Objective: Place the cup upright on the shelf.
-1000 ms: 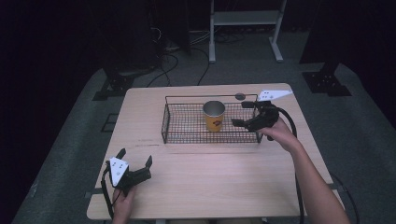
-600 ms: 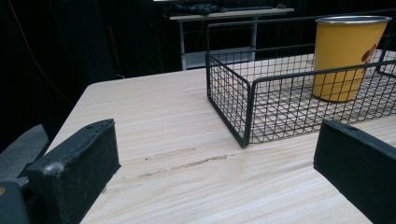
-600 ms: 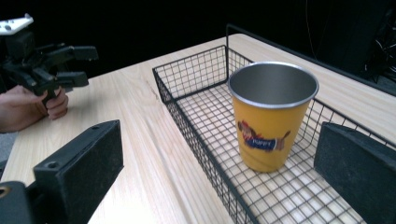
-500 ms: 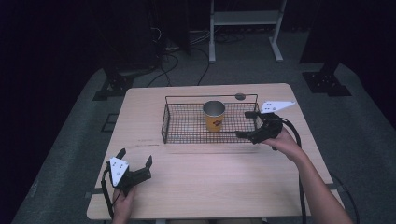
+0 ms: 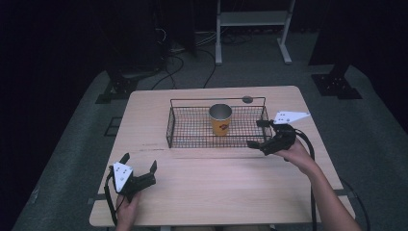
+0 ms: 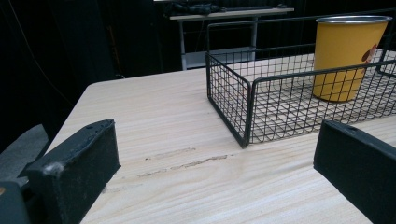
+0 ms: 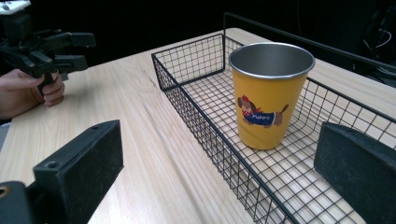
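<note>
Yellow metal cup (image 7: pixel 271 93), printed with a cartoon dog and the word "PUPPY", stood upright in the wire basket (image 5: pixel 192 130) on the surface (image 5: pixel 231 178). The right hand-held gripper (image 5: pixel 260 133), jaws apart, had drawn back toward the basket's right end; the left hand-held gripper (image 5: pixel 139 162) stayed put, jaws apart.

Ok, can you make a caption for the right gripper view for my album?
Open right tool facing a yellow puppy cup standing upright in a black wire basket.
</note>
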A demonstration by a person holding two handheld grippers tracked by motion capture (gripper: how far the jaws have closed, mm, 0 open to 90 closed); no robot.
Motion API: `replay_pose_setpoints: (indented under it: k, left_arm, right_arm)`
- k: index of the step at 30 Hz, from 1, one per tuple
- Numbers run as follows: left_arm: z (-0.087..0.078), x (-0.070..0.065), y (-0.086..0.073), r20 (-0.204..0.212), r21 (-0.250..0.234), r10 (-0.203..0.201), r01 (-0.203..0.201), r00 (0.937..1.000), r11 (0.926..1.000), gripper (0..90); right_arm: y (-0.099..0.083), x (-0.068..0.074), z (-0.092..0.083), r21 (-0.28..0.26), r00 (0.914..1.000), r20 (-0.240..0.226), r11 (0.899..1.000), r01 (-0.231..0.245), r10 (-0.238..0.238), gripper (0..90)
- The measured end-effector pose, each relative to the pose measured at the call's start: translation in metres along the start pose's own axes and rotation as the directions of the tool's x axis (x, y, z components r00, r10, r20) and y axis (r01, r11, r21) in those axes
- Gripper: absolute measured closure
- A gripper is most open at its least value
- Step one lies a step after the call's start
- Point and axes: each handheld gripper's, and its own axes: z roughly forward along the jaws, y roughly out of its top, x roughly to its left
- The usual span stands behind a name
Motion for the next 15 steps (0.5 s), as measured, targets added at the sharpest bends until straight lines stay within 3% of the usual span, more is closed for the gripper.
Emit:
replay_pose_setpoints:
  k: [15]
  left_arm:
    - [0.000,0.000,0.000,-0.002,0.001,0.005,-0.005,1.0000,1.0000,0.0]
  right_arm:
    - [-0.021,0.010,-0.021,-0.015,0.9998,0.017,1.000,-0.005,0.005,1.1]
